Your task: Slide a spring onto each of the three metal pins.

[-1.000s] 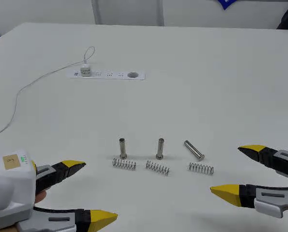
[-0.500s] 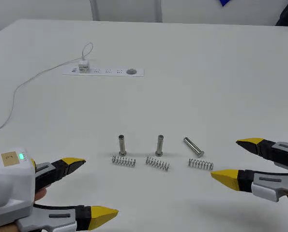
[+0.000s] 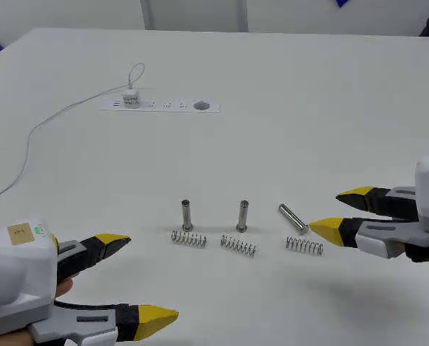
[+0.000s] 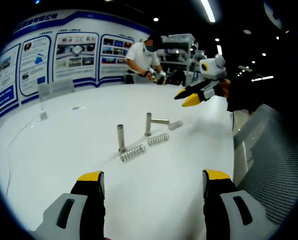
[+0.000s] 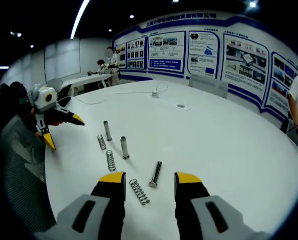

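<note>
Two metal pins (image 3: 187, 215) (image 3: 243, 215) stand upright on the white table, and a third pin (image 3: 293, 218) lies on its side to their right. In front of each pin lies a loose spring (image 3: 188, 238) (image 3: 238, 246) (image 3: 303, 246). My right gripper (image 3: 338, 211) hovers open just right of the lying pin; in its own view (image 5: 150, 178) that pin (image 5: 155, 174) and the nearest spring (image 5: 138, 191) lie between its tips. My left gripper (image 3: 138, 277) is open and holds nothing, at the near left, well short of the leftmost pin (image 4: 120, 137) and spring (image 4: 132, 152).
A white power strip (image 3: 160, 105) with a plug and a trailing cable (image 3: 55, 119) lies further back on the table. A mesh chair (image 4: 269, 165) stands by the near edge. A person (image 4: 143, 55) works at another bench far behind.
My right gripper has moved left and away from the near edge, up beside the lying pin and its spring. The left gripper has hardly moved. Pins and springs lie as before.
</note>
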`<control>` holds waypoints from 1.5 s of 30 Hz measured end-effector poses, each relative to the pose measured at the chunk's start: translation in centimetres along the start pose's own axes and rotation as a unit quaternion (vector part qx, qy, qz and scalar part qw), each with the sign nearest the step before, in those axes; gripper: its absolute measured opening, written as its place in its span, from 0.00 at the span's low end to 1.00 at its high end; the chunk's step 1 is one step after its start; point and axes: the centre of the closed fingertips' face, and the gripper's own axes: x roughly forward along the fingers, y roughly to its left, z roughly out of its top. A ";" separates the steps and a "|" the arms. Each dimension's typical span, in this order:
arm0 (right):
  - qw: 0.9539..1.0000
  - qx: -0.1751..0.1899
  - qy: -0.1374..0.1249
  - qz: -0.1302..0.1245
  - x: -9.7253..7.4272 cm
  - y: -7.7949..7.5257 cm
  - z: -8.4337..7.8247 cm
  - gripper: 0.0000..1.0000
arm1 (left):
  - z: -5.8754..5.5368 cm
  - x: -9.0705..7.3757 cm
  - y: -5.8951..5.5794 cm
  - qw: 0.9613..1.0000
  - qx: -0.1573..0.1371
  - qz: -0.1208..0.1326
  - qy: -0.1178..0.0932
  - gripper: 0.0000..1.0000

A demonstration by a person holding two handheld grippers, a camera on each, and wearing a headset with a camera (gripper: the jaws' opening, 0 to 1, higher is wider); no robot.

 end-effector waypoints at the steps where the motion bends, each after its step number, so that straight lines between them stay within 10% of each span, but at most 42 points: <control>1: 1.000 -0.003 0.005 -0.002 0.3 -0.1 0.1 0.37 | 0.0 0.0 0.0 1.000 0.000 0.000 0.001 0.82; 26: 0.991 0.003 0.135 -0.020 8.0 -1.7 -1.5 0.16 | -0.2 0.0 0.1 1.000 -0.006 0.005 0.001 0.81; 45: 0.984 0.033 0.176 -0.018 9.9 -2.5 -3.3 0.11 | -0.3 0.0 0.1 1.000 -0.006 0.004 0.002 0.80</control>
